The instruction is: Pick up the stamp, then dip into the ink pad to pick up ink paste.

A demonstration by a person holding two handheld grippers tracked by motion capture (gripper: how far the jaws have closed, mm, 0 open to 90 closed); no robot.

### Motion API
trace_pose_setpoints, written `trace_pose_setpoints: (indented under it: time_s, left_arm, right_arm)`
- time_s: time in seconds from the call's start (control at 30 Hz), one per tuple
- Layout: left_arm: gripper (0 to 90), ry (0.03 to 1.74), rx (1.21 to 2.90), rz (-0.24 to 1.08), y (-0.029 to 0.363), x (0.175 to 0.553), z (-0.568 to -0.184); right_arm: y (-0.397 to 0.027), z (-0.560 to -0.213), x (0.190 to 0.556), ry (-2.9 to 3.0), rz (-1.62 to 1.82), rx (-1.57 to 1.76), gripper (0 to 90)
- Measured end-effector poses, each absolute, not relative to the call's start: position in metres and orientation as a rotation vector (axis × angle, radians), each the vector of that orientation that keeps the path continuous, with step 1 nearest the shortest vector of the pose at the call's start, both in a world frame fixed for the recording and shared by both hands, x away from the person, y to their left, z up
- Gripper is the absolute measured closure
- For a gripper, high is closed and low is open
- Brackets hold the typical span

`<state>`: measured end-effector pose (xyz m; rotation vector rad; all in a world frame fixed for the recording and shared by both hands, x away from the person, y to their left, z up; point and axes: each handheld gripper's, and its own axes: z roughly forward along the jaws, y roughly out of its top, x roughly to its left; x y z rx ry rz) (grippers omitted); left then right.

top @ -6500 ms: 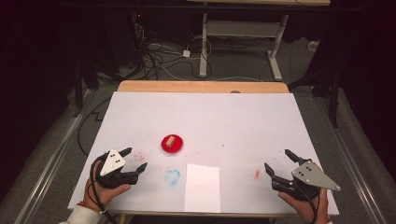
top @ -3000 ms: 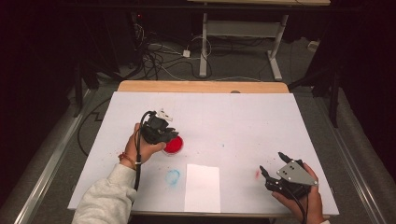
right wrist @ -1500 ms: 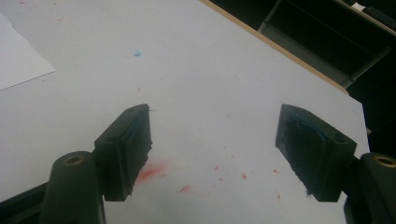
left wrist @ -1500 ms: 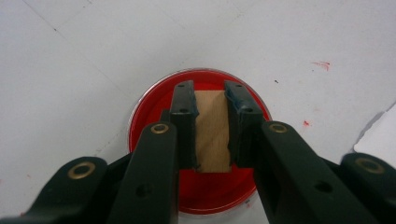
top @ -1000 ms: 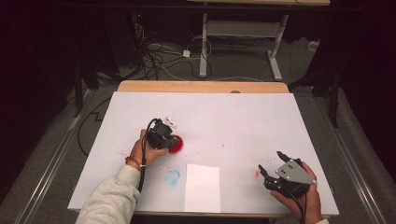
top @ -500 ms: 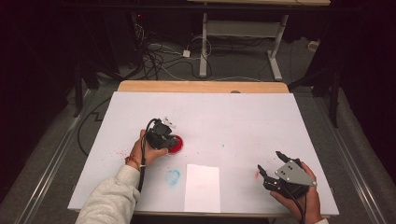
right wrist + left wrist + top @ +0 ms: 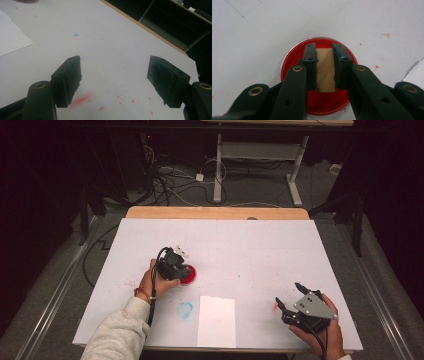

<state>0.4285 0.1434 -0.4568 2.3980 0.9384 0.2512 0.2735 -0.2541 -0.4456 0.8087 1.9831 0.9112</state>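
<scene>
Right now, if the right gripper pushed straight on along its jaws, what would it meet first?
Probably nothing: the right gripper stands open, with bare white table and red specks ahead. Depth is unclear; it might graze the table first.

Right gripper (image 7: 115, 82): fingers (image 7: 68, 80) spread wide, nothing between them, hanging just above the white counter (image 7: 112, 42). Inner pads look worn, bluish tint on the right-hand one. Red smear (image 7: 81, 100) on the counter right by the left-hand finger, small red specks (image 7: 132, 101) scattered between the two. One blue dot (image 7: 76, 34) further up. Corner of a white paper sheet (image 7: 11, 37) at the left edge. Counter's wooden edge (image 7: 147, 28) runs diagonally across the top right, with a dark desk frame (image 7: 175, 25) beyond it.
</scene>
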Motion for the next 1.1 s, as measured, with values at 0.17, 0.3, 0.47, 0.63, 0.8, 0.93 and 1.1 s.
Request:
trace_pose_setpoints:
  time_s: [0.17,0.3,0.47,0.63,0.8,0.93,1.1]
  left_arm:
    - [73.4,0.944,2.398,0.262,0.142,0.428,-0.457]
    - [73.4,0.944,2.396,0.261,0.143,0.427,-0.457]
    - [73.4,0.948,2.398,0.275,0.141,0.427,-0.456]
    - [73.4,0.963,2.398,0.285,0.142,0.427,-0.454]
    - [73.4,0.946,2.352,0.287,0.148,0.422,-0.436]
    - [73.4,0.915,2.315,0.305,0.154,0.413,-0.416]
    - [73.4,0.899,2.294,0.333,0.159,0.407,-0.401]
  right_arm:
    - [-0.255,-0.445,0.272,1.979,0.913,0.813,27.8]
    - [-0.255,-0.445,0.273,1.977,0.918,0.814,27.8]
    - [-0.255,-0.445,0.273,1.981,0.918,0.809,27.8]
    - [-0.256,-0.445,0.272,1.989,0.911,0.793,27.7]
    - [-0.257,-0.444,0.271,1.98,0.917,0.799,27.7]
    - [-0.256,-0.445,0.271,1.99,0.91,0.792,27.7]
    - [-0.255,-0.445,0.271,1.992,0.91,0.791,27.7]
